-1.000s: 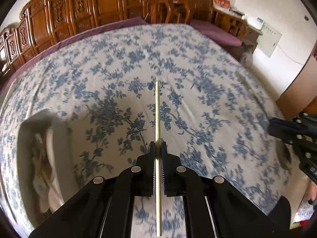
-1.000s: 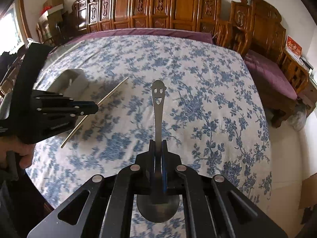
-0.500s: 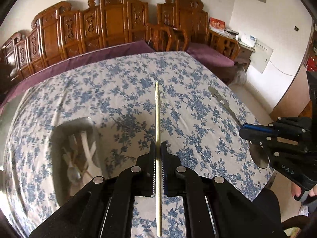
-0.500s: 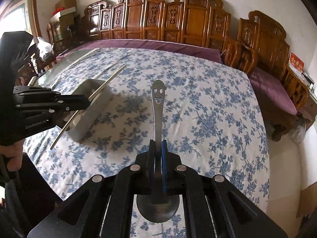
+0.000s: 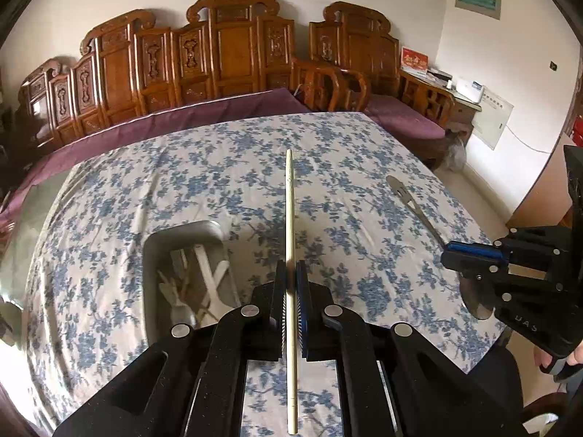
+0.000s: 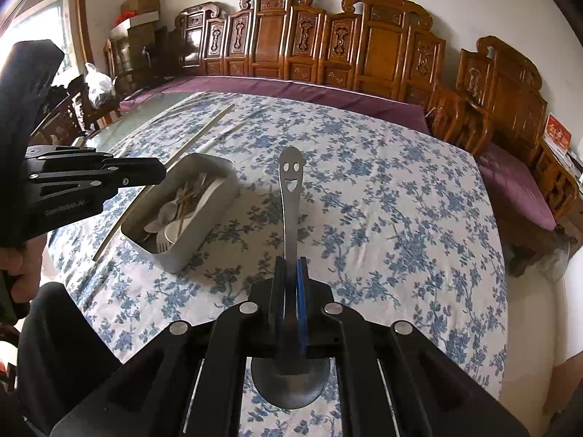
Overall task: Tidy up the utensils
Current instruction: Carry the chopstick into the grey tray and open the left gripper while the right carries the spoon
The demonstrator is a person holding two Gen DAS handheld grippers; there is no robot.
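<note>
My left gripper [image 5: 290, 280] is shut on a pale chopstick [image 5: 290, 218] that points forward, held above the table. It also shows in the right wrist view [image 6: 160, 173] with the chopstick [image 6: 196, 136]. My right gripper [image 6: 290, 273] is shut on a steel spoon [image 6: 289, 200] with a smiley-face handle end, its bowl under the gripper. It also shows in the left wrist view [image 5: 446, 255] with the spoon [image 5: 411, 200]. A grey metal utensil box [image 6: 204, 233] holding several white spoons and chopsticks sits on the table, also in the left wrist view [image 5: 149, 255], left of and below the chopstick.
The table has a blue floral cloth [image 5: 218, 167] with a glass edge at the left [image 6: 120, 129]. Carved wooden chairs [image 5: 233, 58] with purple cushions [image 6: 517, 189] line the far side and right. A side table with papers [image 5: 437, 80] stands by the wall.
Both grippers have risen and pulled back from the table, still holding their utensils. The utensil box has come further into view on the left, nearer the chopstick.
</note>
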